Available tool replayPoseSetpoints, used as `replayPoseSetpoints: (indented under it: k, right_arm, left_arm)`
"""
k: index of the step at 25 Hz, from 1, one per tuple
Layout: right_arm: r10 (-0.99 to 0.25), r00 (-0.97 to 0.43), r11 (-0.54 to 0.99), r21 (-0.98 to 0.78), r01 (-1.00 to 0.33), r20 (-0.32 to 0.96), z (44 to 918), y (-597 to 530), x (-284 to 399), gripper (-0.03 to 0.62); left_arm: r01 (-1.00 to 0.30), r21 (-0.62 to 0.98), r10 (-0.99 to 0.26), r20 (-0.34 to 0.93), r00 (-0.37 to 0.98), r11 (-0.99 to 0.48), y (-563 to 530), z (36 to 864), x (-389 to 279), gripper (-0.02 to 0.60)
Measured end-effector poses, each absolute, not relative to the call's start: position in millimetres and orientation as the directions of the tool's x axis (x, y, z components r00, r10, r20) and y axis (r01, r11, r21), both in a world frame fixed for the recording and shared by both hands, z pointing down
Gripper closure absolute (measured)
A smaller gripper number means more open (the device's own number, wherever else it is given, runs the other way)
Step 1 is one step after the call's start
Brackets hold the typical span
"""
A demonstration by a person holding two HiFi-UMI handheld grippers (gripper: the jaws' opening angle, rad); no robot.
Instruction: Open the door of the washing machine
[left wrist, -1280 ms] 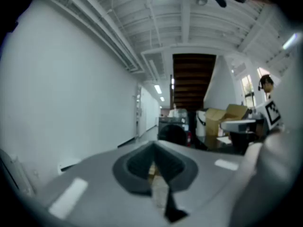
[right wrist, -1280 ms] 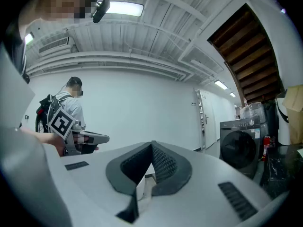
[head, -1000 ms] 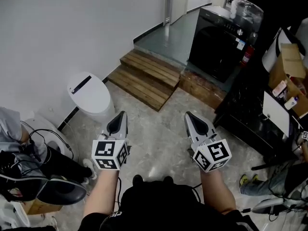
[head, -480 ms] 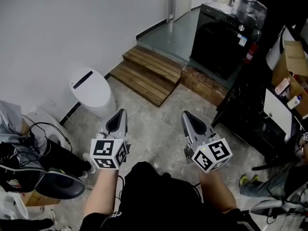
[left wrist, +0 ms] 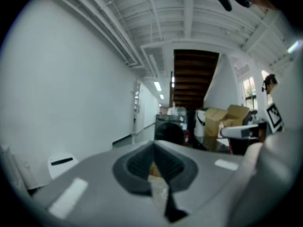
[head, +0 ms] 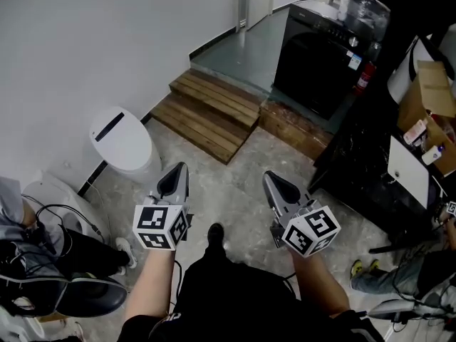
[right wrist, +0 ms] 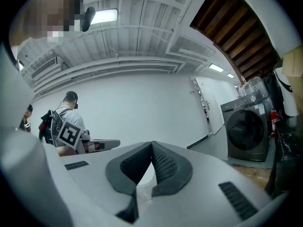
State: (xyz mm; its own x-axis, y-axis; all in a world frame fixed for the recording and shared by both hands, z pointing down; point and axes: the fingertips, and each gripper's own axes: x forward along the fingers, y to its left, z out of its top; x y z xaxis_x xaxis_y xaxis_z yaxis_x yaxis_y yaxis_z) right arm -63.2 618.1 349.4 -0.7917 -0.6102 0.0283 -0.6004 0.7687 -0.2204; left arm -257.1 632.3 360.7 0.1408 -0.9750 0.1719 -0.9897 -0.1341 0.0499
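Note:
The dark washing machine (head: 313, 66) stands far off at the top right of the head view, on a raised floor, with its round door closed. The same washing machine (right wrist: 247, 129) shows at the right in the right gripper view, and small and distant as the washing machine (left wrist: 169, 128) in the left gripper view. My left gripper (head: 177, 171) and right gripper (head: 273, 182) are held low in front of me, both shut with nothing between the pads. Both point over the stone floor, far short of the machine.
Wooden steps (head: 208, 112) lead up to the raised floor ahead. A white toilet (head: 121, 143) stands at the wall on the left, with a person and bags (head: 43, 262) beside it. Dark shelving with cardboard boxes (head: 420, 112) fills the right side.
I have stepped forward; the steps and toilet have shifted left in the head view. Both grippers moved along with me and stayed shut. The right gripper rolled a little.

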Motion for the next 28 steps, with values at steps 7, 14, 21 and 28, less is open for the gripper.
replayPoseSetpoints:
  k: [7,14,21,28]
  right_arm:
    - [-0.678,-0.733,0.708,-0.220,-0.671,0.054,350.1,528.7,-88.6,0.600]
    - [-0.697,-0.710,0.683,-0.213,-0.699,0.095,358.8,458.4,-133.6,0.600]
    - [-0.732,-0.673,0.649,-0.192,-0.736,0.105,355.3,409.0,-158.1,0.600]
    - [-0.755,-0.647,0.625,-0.181,-0.759,0.105,358.6,357.9,-145.7,0.600]
  left_arm:
    - [-0.981,0.057,-0.967,0.167,0.194,-0.187,539.6,360.4,-289.2,0.574]
    - [-0.969,0.094,-0.952,0.184,0.244,-0.230,463.5,372.8,-329.1,0.574]
    - [-0.952,0.126,-0.937,0.183,0.298,-0.278,404.7,382.9,-353.9,0.574]
    - [-0.936,0.130,-0.921,0.176,0.347,-0.328,347.1,388.3,-336.2,0.574]
